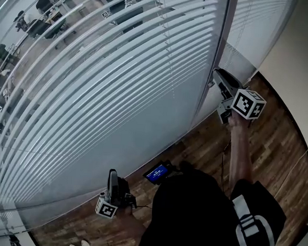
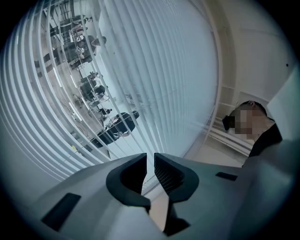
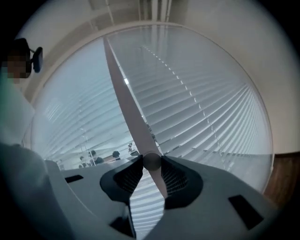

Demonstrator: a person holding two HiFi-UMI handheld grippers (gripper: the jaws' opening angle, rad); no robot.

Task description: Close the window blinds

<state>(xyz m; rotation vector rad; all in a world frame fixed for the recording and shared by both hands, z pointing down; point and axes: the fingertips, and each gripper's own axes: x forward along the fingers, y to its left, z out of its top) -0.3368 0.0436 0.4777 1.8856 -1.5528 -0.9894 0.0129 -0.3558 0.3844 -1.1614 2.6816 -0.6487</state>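
White slatted blinds (image 1: 120,80) cover the big window, and an office shows through the gaps at the upper left. My right gripper (image 1: 216,73) is at the blinds' right edge, pointing level. In the right gripper view it (image 3: 151,164) is shut on the blinds' tilt wand (image 3: 129,101), a pale rod that slants up to the left, with its round section between the pads. My left gripper (image 1: 112,172) hangs low in front of the blinds (image 2: 140,70). In the left gripper view its jaws (image 2: 149,161) stand a narrow slit apart with nothing between them.
A second blind (image 1: 261,22) hangs to the right of a dark upright frame post (image 1: 223,35). A white wall (image 1: 305,62) closes the right side above the wooden floor (image 1: 268,149). A small device with a blue screen (image 1: 157,172) sits near my body.
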